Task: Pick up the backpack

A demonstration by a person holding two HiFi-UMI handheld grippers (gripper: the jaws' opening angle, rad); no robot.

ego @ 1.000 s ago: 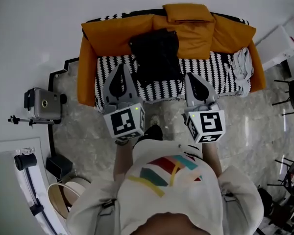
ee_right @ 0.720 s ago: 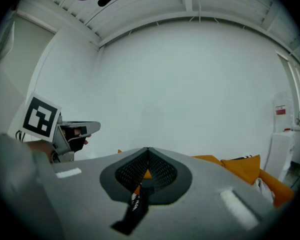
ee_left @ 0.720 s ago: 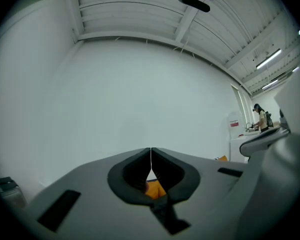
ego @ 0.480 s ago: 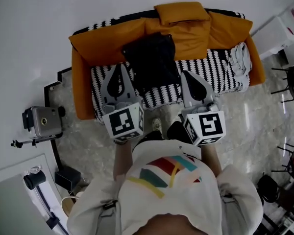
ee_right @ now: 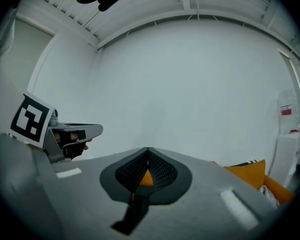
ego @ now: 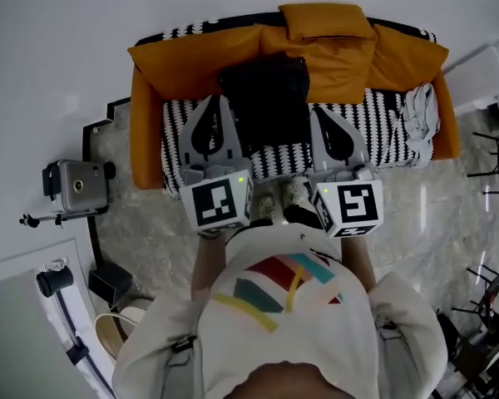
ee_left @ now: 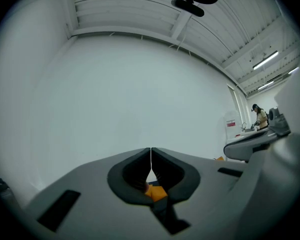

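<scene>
A black backpack (ego: 264, 98) lies on the sofa (ego: 147, 131), on its black-and-white patterned seat and against the orange back cushions. My left gripper (ego: 219, 100) is shut and empty, and its tip shows just left of the backpack. My right gripper (ego: 323, 113) is also shut and empty, just right of the backpack. Both are held level above the seat's front. In the left gripper view the jaws (ee_left: 151, 149) meet in a thin line facing a white wall. The right gripper view shows the same closed jaws (ee_right: 148, 148), with my left gripper (ee_right: 65, 133) off to the side.
A crumpled grey-white cloth (ego: 422, 113) lies at the sofa's right end. A camera on a stand (ego: 75, 187) is on the floor at the left, with a bucket (ego: 116, 339) below it. A white cabinet (ego: 482, 77) and black chair frames (ego: 495, 152) are at the right.
Both grippers have moved forward toward the sofa together. Their tips now flank the backpack over the seat. Both jaws stayed shut.
</scene>
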